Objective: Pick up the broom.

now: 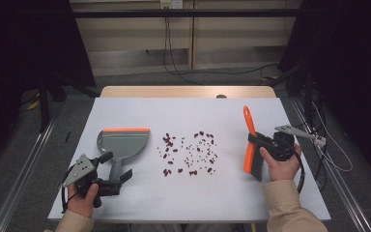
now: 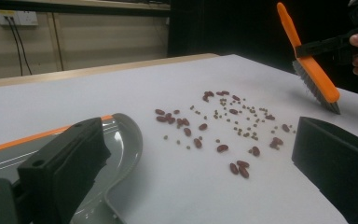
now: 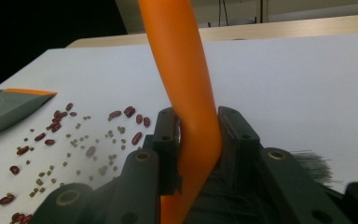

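High view first, nearest the person: two sleeved forearms come in from the bottom edge, each hand holding a gripper over a white table [image 1: 125, 203].

At near left, the left gripper [image 1: 123, 176] rests low by the handle of a grey dustpan [image 1: 124, 143]. In the left gripper view its two black jaws stand spread, with the handle end of the dustpan lying between them; whether the pads press on it cannot be told. The dustpan's long axis runs away from the person, with its orange-edged mouth at the far end.

At near right, the right gripper [image 1: 263, 141] is clamped on an orange brush [image 1: 249, 140]. The right gripper view shows both jaws pressed against the orange handle [image 3: 186, 93], dark bristles [image 3: 314, 165] fanning out low to one side. The brush's long axis runs roughly away from the person, handle tip toward the far edge, bristles facing right. In the left gripper view it appears held off the table, tilted.

Between the two grippers, in the middle of the table, lies a scatter of red beans [image 1: 166, 140] and smaller greenish ones [image 1: 200, 147]. The scatter is to the left of the brush and just right of the dustpan. The right hand with the brush is the nearer tool for sweeping; judging from this layout, the coming stroke would run leftward across the beans toward the dustpan.

Farther off, the table's wooden far edge [image 1: 188, 92], then a wall with cables [image 1: 171, 53] hanging from a socket.
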The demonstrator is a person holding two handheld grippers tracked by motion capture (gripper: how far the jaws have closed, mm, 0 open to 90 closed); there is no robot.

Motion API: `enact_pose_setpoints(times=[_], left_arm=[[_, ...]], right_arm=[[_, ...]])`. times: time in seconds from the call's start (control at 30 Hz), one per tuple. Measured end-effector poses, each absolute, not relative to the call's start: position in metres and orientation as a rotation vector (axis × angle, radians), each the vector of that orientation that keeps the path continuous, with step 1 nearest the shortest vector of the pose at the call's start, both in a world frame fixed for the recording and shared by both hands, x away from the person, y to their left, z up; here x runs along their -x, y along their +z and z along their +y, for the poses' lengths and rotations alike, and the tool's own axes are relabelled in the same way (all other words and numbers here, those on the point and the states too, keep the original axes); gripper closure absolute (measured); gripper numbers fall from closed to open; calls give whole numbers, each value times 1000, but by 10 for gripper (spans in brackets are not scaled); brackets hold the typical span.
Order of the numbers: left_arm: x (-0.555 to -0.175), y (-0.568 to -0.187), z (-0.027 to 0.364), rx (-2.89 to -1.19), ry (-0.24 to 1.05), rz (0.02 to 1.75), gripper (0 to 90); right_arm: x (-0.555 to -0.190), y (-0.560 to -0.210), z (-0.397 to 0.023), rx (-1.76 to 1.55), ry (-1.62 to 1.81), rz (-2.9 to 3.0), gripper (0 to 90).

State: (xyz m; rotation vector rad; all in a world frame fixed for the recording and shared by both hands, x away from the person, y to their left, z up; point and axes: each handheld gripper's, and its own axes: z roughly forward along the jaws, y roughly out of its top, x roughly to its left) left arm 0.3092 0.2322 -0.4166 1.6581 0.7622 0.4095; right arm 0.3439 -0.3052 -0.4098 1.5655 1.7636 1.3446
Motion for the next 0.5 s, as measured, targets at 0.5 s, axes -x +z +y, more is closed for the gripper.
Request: enact_pose_setpoints(times=[0.5], left_arm=[[-311,-391,184,-1701,386,650,28]], right_arm=[[-318,-412,-324,-1548,1646,1487,708]])
